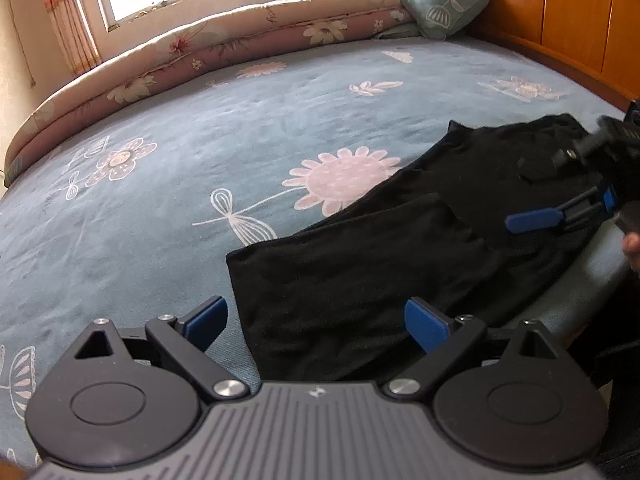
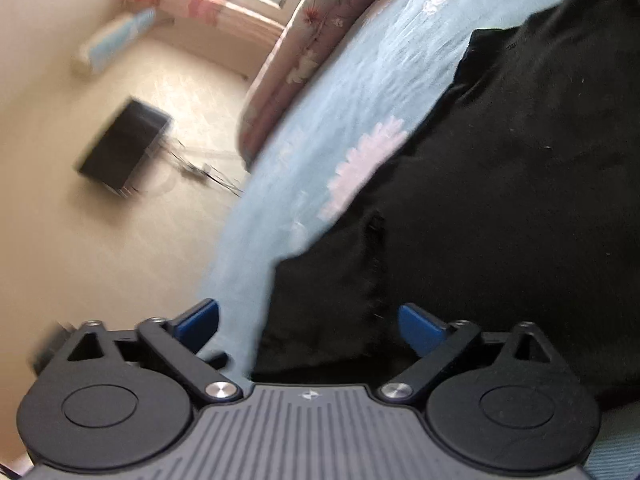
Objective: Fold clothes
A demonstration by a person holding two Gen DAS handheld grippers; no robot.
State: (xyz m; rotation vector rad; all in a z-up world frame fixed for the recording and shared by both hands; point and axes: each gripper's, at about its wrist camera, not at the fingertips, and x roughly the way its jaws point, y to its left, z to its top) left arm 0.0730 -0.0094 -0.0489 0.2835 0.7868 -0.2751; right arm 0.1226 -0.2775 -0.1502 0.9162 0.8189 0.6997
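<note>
A black garment [image 1: 380, 260] lies partly folded on the blue flowered bed sheet [image 1: 200, 140], near the bed's front right edge. My left gripper [image 1: 318, 320] is open over the garment's near end; its left finger is above the sheet and its right finger above the cloth. My right gripper [image 1: 548, 188] comes in from the right over the garment's far end, one blue finger [image 1: 532, 220] showing. In the tilted, blurred right wrist view the right gripper [image 2: 308, 320] is open, with the edge of the black garment [image 2: 500, 200] between its fingers and no pad pressing on it.
A rolled floral quilt [image 1: 240, 40] runs along the bed's far side under a window. A blue pillow [image 1: 436, 0] leans by the wooden headboard [image 1: 560, 20]. A person's hand [image 1: 632, 248] shows at the right edge. A black box [image 2: 124, 148] stands on the floor.
</note>
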